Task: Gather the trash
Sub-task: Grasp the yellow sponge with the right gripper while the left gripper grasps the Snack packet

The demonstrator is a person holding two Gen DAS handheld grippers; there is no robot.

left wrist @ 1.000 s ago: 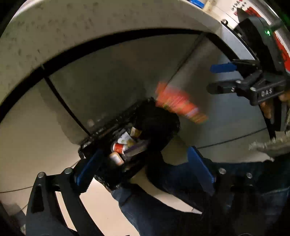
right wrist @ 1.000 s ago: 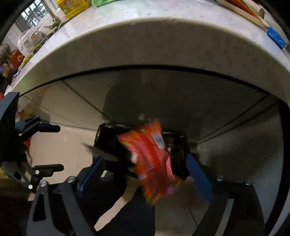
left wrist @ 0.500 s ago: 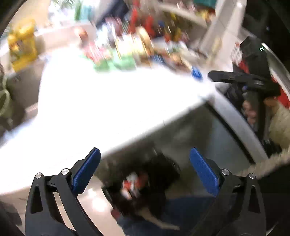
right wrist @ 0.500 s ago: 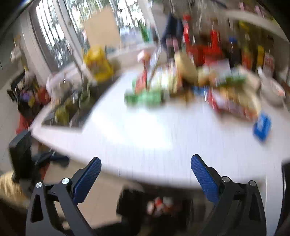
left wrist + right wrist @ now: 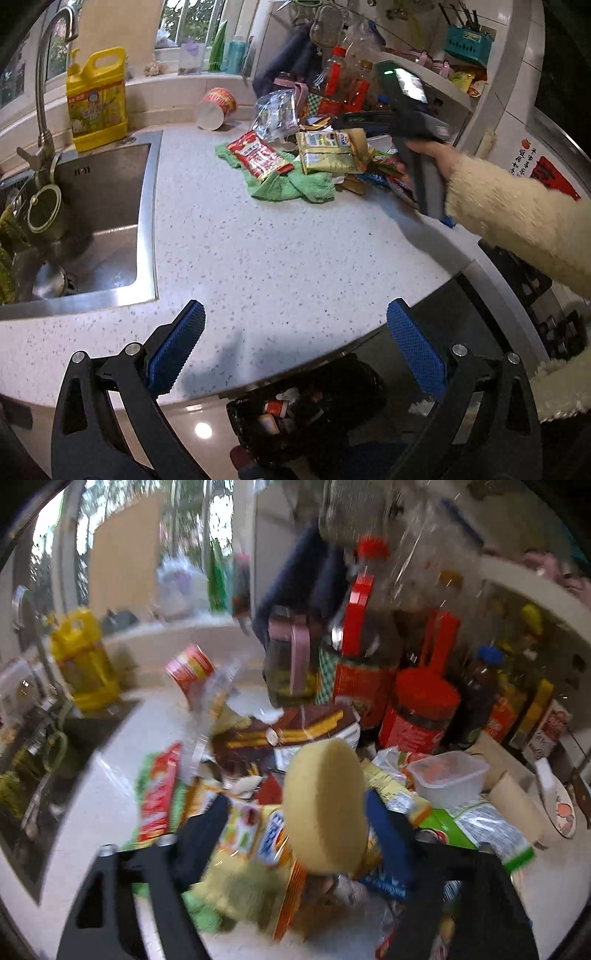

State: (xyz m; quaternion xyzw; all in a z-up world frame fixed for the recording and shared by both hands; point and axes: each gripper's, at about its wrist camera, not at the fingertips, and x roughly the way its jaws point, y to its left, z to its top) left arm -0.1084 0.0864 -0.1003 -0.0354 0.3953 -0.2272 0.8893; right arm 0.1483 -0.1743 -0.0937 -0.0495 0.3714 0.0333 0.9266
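A pile of snack wrappers lies at the back of the white counter [image 5: 280,258]: a red packet [image 5: 259,155] on a green cloth [image 5: 288,182] and a yellow bag [image 5: 328,151]. My left gripper [image 5: 295,339] is open and empty above the counter's front edge. Below it stands a black-lined trash bin [image 5: 306,402] holding trash. My right gripper [image 5: 354,122] reaches over the pile. In the right wrist view it [image 5: 295,823] is open over the yellow bag [image 5: 251,853], with a yellow sponge [image 5: 325,808] between its fingers; the view is blurred, so contact is unclear.
A steel sink [image 5: 96,229] with a tap [image 5: 46,92] and a yellow detergent jug [image 5: 98,98] is at the left. A tipped noodle cup [image 5: 216,109], sauce bottles [image 5: 364,657], jars and a clear plastic tub [image 5: 448,775] crowd the back.
The orange packet dropped from the right gripper into the bin. Both grippers then swung up from the bin to the counter, and the right one reached into the wrapper pile.
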